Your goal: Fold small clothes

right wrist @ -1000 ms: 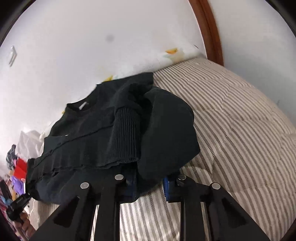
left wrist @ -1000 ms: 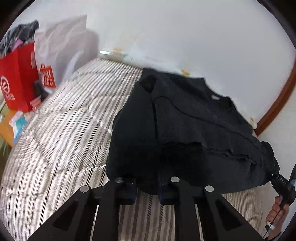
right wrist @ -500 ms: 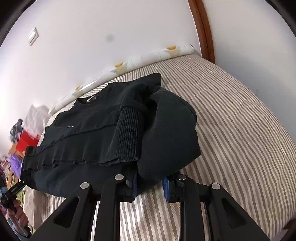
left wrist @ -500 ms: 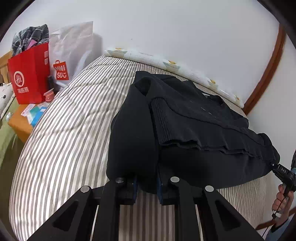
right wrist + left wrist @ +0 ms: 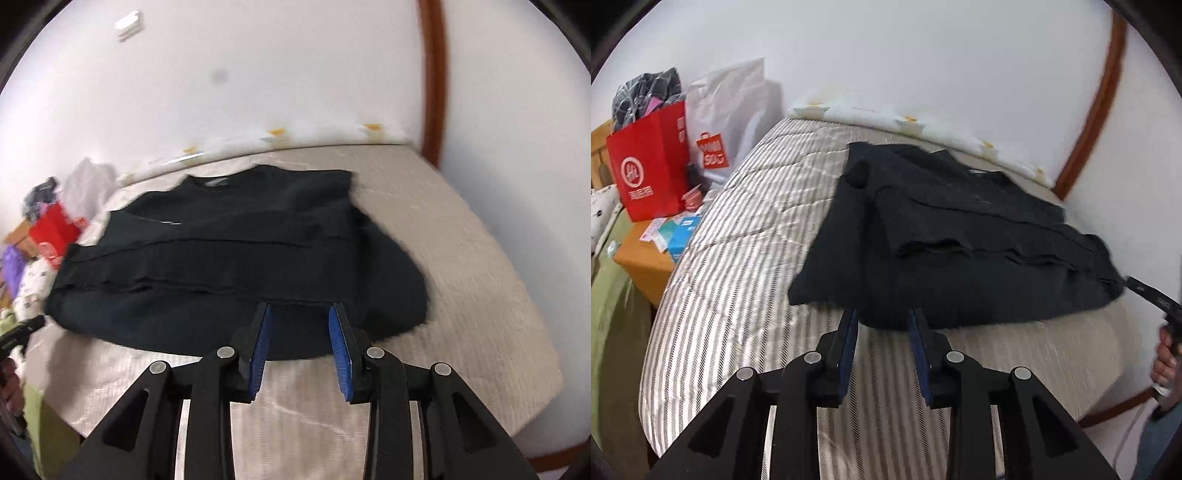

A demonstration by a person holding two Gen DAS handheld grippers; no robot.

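While both jaws gape | left gripper [image 5: 882, 317], right gripper [image 5: 300, 314] | sweater [image 5: 960, 243] on bed [image 5: 738, 258]

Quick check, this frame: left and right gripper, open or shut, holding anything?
Left gripper: open, holding nothing, at the near edge of the black sweater.
Right gripper: open, holding nothing, at the sweater's near edge.

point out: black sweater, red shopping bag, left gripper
black sweater [image 5: 960, 236], left wrist view, on the folded body panel.
red shopping bag [image 5: 646, 162], left wrist view, on its front face above the white logo.
left gripper [image 5: 882, 325], left wrist view, midway between the open fingertips at the sweater's near edge.
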